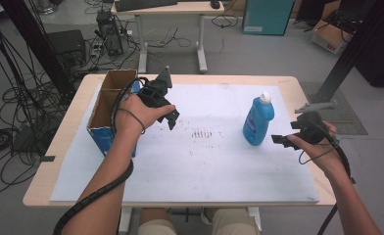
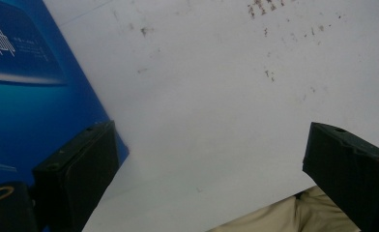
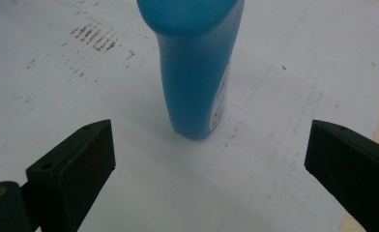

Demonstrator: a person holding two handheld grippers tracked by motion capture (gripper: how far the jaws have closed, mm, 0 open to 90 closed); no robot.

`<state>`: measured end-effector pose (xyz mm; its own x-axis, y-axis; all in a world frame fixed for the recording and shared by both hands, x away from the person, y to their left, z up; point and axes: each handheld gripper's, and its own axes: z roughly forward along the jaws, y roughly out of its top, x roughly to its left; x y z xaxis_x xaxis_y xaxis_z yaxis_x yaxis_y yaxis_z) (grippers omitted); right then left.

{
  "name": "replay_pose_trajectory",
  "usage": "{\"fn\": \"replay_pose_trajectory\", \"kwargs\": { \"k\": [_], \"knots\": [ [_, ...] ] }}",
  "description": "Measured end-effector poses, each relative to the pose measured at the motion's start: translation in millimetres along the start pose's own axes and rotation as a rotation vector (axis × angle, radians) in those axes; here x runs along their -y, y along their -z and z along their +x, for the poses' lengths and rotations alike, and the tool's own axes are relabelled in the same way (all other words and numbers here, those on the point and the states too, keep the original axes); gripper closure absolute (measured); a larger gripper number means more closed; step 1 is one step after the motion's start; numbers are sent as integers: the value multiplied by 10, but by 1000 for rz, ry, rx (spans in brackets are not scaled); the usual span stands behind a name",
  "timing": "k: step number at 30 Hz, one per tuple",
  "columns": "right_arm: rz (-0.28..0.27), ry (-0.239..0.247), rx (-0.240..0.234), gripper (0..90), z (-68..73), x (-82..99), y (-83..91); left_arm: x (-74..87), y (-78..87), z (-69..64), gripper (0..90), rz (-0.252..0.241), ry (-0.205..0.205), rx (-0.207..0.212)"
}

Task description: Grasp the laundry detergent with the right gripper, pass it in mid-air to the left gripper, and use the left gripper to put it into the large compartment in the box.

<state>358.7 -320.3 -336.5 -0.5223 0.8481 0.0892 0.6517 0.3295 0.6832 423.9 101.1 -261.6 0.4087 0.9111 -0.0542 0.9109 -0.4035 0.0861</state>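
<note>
Right gripper view: right gripper (image 3: 207, 159) (fingers apart) faces upright blue bottle (image 3: 195, 67).

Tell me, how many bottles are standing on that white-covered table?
1: a blue plastic bottle with a white cap stands upright at the table's right side, just ahead of the open right gripper. The cardboard box could hide others.

Bottle (image 1: 257, 120) upright on mat (image 1: 204, 161), right; box (image 1: 110, 105) at left edge.

High view: above the table's (image 1: 288, 83) near edge, looking forward and down. Tongs-mounted views: close, aimed down at the shared white sheet (image 1: 214, 161), the right facing the blue bottle (image 3: 197, 72).
</note>
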Motion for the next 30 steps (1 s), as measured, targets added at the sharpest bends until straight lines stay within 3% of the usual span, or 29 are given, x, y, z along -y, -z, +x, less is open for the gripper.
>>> {"fn": "replay_pose_trajectory", "kwargs": {
  "k": [13, 30],
  "knots": [
    [-43, 16, 13, 32, 48, 74, -140, -14, 2, -76, 63, 2, -17, 1],
    [-112, 36, 36, 31, 140, 78, -345, 7, 2, -52, 63, 4, -10, -2]
  ]
}}
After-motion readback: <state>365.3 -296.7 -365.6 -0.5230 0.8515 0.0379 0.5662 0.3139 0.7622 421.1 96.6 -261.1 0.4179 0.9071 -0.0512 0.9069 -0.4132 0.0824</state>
